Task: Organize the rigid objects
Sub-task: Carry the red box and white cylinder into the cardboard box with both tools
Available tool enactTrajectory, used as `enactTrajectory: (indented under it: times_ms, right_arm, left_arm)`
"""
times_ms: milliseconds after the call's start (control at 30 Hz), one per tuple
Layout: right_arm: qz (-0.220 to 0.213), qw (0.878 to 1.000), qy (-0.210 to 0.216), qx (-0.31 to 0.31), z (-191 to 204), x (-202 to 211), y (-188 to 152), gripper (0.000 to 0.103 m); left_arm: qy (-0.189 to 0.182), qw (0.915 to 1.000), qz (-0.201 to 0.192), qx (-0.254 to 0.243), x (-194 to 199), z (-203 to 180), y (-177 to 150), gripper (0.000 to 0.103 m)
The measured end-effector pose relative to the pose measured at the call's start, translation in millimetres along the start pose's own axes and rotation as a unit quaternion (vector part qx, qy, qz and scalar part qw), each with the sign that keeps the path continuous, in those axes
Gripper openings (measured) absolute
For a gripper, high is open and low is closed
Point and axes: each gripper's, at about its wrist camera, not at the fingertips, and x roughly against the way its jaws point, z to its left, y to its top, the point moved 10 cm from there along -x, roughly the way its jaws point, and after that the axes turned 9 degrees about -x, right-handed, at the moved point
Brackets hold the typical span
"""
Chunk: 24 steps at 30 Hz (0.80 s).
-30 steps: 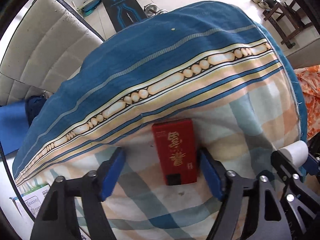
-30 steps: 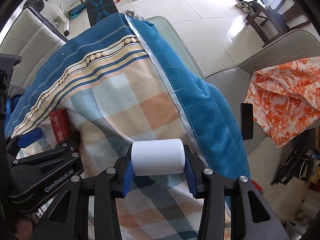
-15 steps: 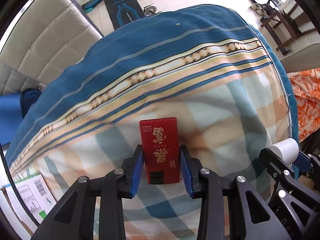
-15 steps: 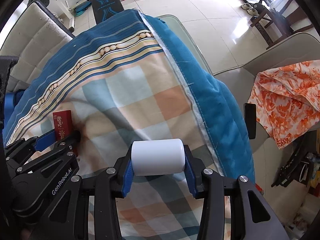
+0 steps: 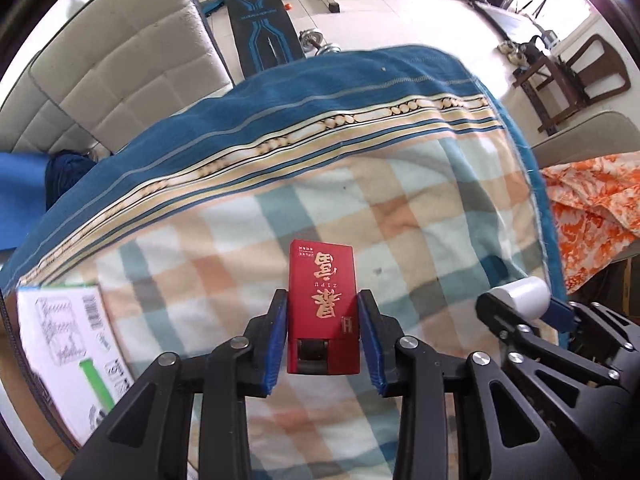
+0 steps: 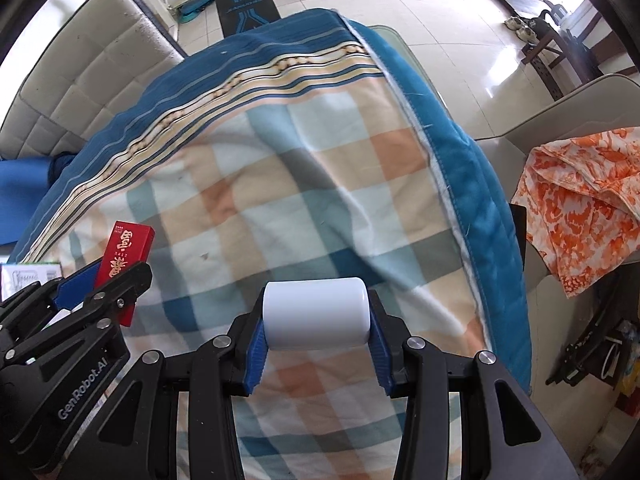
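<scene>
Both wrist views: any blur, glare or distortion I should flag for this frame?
Left wrist view: heavy fisheye bending and dark corners; the quilt looks slightly motion-smeared, while the red box in the left hand-held gripper stays sharp. Right wrist view: glare on the floor tiles; white cylinder in the right hand-held gripper is crisp, plaid softly blurred.

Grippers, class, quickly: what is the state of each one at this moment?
Left gripper: closed on the red box.
Right gripper: closed on the white cylinder.
</scene>
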Motion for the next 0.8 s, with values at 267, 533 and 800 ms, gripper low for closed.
enactTrajectory:
  times_ms: [267, 533, 800]
  right_arm:
    - [-0.009, 0.999, 0.028, 0.03, 46, 42, -39, 0.046]
    - [-0.022, 0.996, 0.057, 0.067, 106, 88, -79, 0.046]
    - [-0.012, 0.989, 0.104, 0.108, 196, 118, -135, 0.046]
  left_arm:
    - [-0.026, 0.9988, -0.033, 0.027, 46, 19, -33, 0.031]
    - [-0.052, 0.9934, -0.076, 0.069, 101, 58, -78, 0.031]
    - [-0.043, 0.9866, -0.11, 0.112, 151, 138, -133, 0.031]
